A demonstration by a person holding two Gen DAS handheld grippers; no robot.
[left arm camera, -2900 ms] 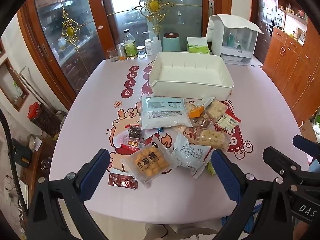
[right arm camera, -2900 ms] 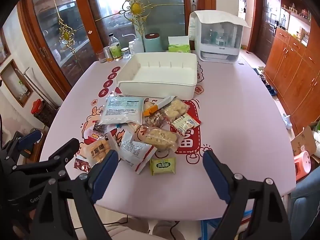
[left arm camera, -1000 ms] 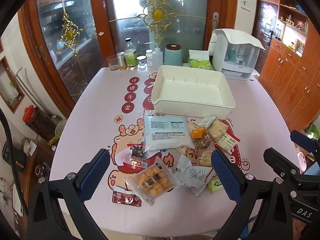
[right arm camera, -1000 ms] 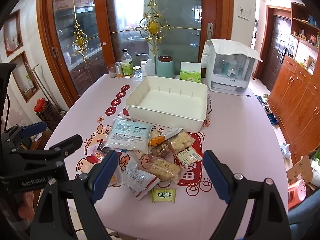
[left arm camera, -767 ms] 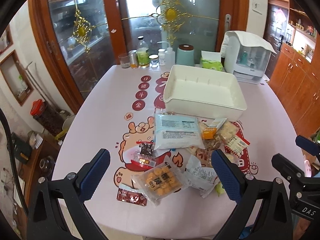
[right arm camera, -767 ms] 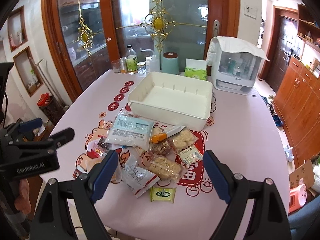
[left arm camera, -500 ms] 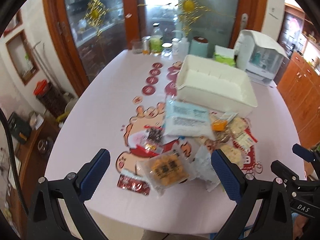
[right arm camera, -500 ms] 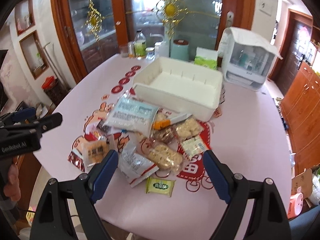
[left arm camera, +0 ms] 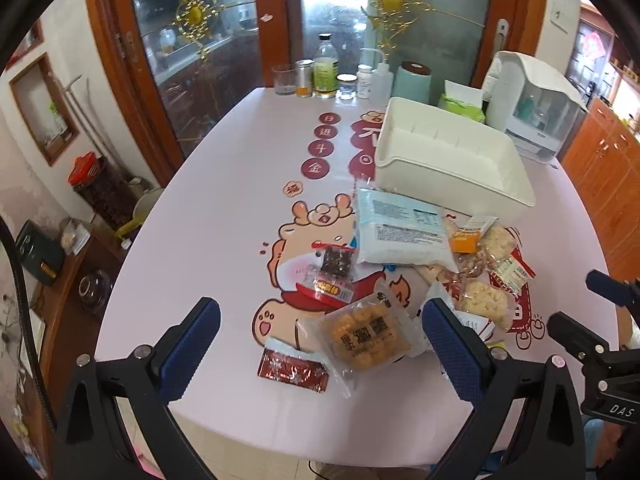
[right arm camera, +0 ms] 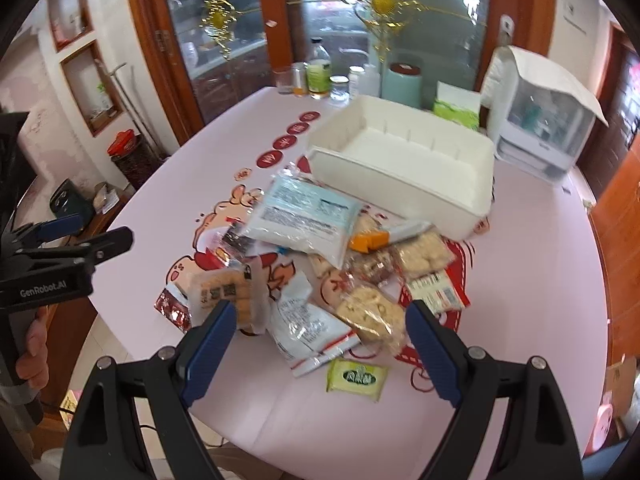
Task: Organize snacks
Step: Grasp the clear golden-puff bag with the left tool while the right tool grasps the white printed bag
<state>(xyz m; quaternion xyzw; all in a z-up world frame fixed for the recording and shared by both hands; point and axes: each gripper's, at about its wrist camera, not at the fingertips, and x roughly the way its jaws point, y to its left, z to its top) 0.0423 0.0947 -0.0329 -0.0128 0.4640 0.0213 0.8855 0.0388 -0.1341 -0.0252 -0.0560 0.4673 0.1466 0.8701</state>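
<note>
A heap of snack packets lies on the pink table [left arm camera: 224,208]: a big pale-blue bag [left arm camera: 400,230] [right arm camera: 306,218], a clear pack of yellow biscuits [left arm camera: 366,336] [right arm camera: 228,292], a dark red sachet [left arm camera: 294,368] [right arm camera: 172,308], a white pouch [right arm camera: 308,330], puffed-rice packs [right arm camera: 372,314] and a small green packet [right arm camera: 356,378]. Behind them stands an empty white bin [left arm camera: 452,160] [right arm camera: 404,164]. My left gripper [left arm camera: 320,332] hangs open above the biscuit pack and red sachet. My right gripper [right arm camera: 320,330] hangs open above the white pouch. Neither touches anything.
Bottles, jars and a glass [left arm camera: 326,76] line the table's far edge, with a teal canister [left arm camera: 412,80], a green tissue pack [left arm camera: 462,104] and a white appliance [left arm camera: 532,108]. A hand [right arm camera: 32,352] holds the left gripper at the table's left. Glass cabinet doors stand behind.
Both grippers have sunk toward the packets and rolled slightly; the heap now appears larger and closer. Both stay open. No packet has shifted.
</note>
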